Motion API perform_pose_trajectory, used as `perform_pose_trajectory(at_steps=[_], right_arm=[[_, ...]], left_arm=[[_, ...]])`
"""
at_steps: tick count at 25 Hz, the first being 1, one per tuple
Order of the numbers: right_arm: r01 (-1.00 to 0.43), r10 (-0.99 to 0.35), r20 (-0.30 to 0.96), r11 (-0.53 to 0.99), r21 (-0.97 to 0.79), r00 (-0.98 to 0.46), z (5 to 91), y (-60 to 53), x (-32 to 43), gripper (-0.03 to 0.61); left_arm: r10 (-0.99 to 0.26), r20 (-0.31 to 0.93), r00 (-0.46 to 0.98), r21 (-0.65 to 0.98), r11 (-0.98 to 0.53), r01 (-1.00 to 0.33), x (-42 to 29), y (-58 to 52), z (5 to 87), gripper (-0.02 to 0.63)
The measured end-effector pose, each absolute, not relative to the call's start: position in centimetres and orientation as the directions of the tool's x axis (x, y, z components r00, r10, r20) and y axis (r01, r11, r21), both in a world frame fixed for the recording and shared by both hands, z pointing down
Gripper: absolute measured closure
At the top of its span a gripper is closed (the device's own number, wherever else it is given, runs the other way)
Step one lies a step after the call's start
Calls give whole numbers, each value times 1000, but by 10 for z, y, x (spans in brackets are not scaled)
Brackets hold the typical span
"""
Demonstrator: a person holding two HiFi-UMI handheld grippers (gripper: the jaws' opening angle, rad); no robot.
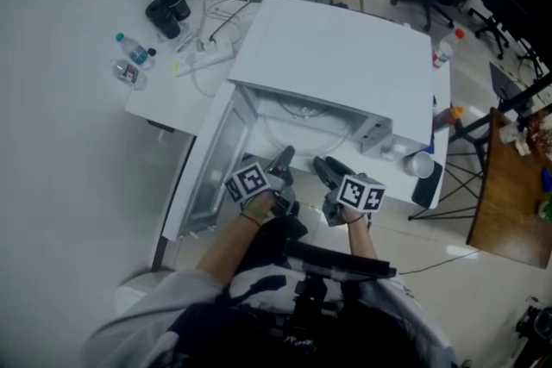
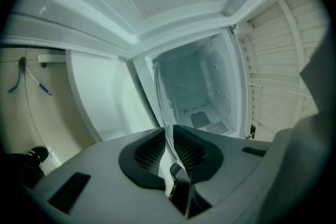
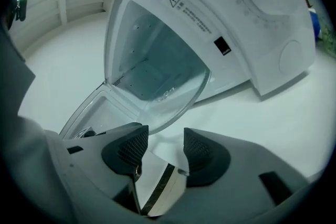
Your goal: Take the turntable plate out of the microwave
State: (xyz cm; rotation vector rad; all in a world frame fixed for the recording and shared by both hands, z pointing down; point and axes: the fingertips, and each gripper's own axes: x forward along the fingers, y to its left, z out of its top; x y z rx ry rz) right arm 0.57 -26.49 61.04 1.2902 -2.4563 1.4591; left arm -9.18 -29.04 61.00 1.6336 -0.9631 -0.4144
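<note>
Head view: my left gripper and right gripper sit side by side at the open front of the microwave.

Left gripper view: its jaws are clamped on the turntable plate, which stands edge-on and runs toward 12 o'clock.

Right gripper view: the jaws are spread and hold nothing. The plate's rim hangs just beyond them at 11 o'clock.

Grey tongs, dark ribbed pads

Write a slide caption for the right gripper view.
Open right claw near the rim of the tilted glass turntable plate, in front of the open white microwave.
</note>
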Motion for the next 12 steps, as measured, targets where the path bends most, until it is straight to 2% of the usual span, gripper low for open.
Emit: perform_pose_trajectory(at_steps=[5, 12], right_arm=[[-569, -679, 314, 186, -801, -663, 602, -288, 5, 374], [-515, -713, 291, 115, -850, -638, 613, -314, 1, 373]], left_arm=[[-748, 229, 623, 936, -5, -351, -90, -288, 605, 571], [-719, 233, 655, 946, 11, -324, -86, -272, 605, 571]])
